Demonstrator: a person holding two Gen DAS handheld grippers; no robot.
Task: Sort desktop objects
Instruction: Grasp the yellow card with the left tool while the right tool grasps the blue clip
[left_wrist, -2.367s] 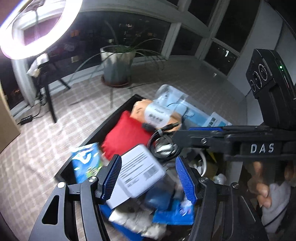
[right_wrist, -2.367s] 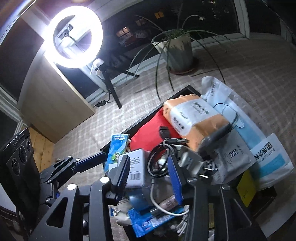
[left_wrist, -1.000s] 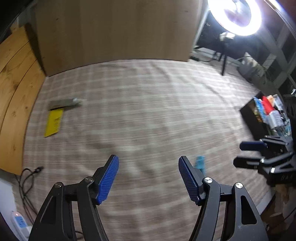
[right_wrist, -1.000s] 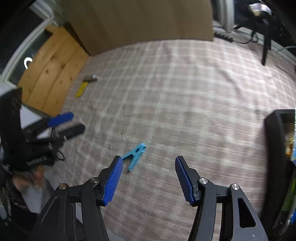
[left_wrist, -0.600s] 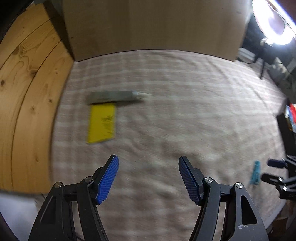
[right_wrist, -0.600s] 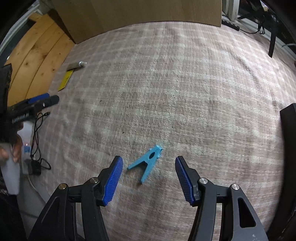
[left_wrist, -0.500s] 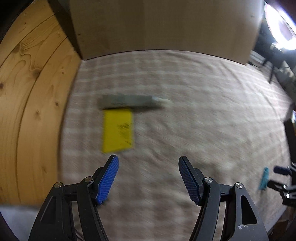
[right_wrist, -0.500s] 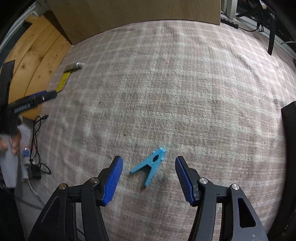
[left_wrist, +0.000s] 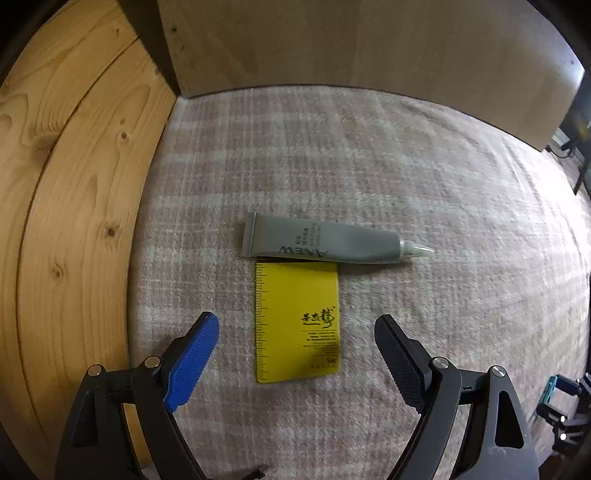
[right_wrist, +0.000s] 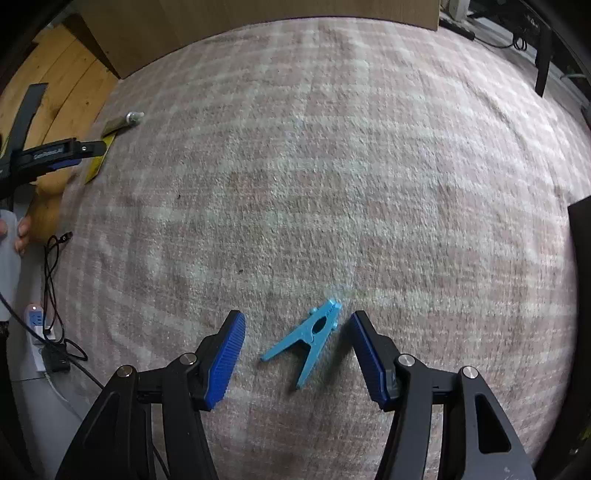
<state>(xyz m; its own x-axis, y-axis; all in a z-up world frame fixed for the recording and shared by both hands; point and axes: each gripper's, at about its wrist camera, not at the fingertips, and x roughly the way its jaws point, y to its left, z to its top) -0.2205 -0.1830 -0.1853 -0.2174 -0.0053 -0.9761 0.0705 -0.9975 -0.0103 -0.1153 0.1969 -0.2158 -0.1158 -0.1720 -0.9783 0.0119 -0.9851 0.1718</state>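
L tongs (left_wrist: 295, 354): wide, nothing held; yellow card (left_wrist: 297, 321) lies flat on plaid surface (left_wrist: 424, 177) betw. them, long axis running away from the tongs. Grey tube (left_wrist: 321, 243) touches card's far edge, crosswise. R tongs (right_wrist: 297, 350): wide, nothing held; blue clothespin (right_wrist: 310, 339) betw. them, axis diagonal, nose far-right.

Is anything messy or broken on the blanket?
Nothing looks broken or spilled. The grey tube lies flat, capped, its edge touching the yellow card. The blue clothespin lies on its side, skewed between the open right gripper jaws.
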